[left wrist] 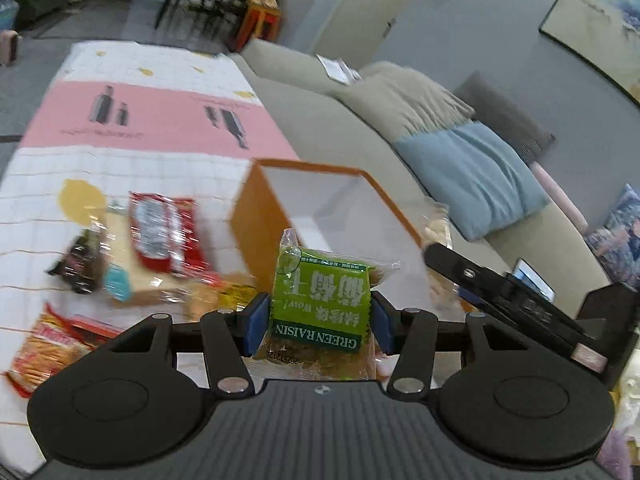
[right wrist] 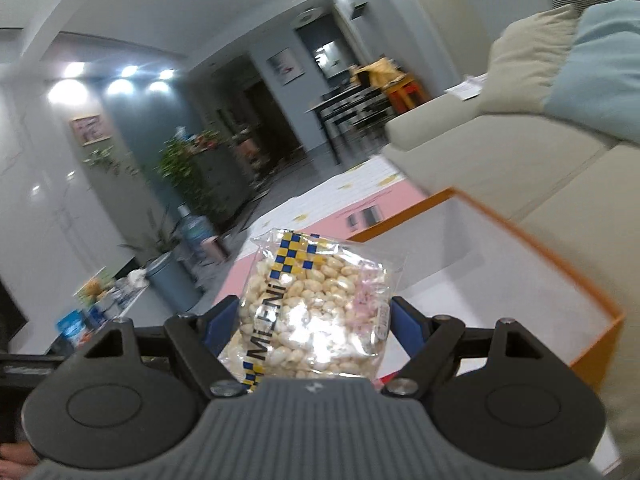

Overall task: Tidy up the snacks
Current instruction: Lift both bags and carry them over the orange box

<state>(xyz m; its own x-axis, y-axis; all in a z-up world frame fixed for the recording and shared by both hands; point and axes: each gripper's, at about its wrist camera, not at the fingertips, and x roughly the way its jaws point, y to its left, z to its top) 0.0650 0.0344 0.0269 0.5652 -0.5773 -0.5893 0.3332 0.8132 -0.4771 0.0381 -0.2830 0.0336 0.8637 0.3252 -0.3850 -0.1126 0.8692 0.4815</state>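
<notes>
Clamped between the blue pads of my left gripper (left wrist: 320,320) is a green raisin packet (left wrist: 322,304), label facing me upside down: "GREEN RAISIN" in white on a dark green band, large Chinese characters above it, and a printed date code on the clear seam that I can only partly make out. Clear film around the label shows the greenish fruit inside. My right gripper (right wrist: 316,320) grips a clear puffed-snack bag (right wrist: 316,312) at both sides; it is full of pale puffed pieces, crossed by a blue-and-yellow chequered band, with "MiLENi" printed in black along it, as far as I can read it.

Just beyond both packets stands the orange box (left wrist: 256,216), open at the top, white inside; the part of its interior I can see holds nothing. It sits at the sofa-side edge of the table (left wrist: 160,128), which is covered by a white grid cloth with yellow spots and a pink band carrying bottle drawings and blurred writing. On the table, on the far side of the box from the sofa, lie the loose snacks: a red packet (left wrist: 168,236), a dark packet (left wrist: 82,264), and, near the table's front edge, an orange bag of stick snacks (left wrist: 48,348); their lettering is too smeared to read. Alongside the table runs the beige sofa (left wrist: 360,136) with a blue-and-beige cushion (left wrist: 464,160).
</notes>
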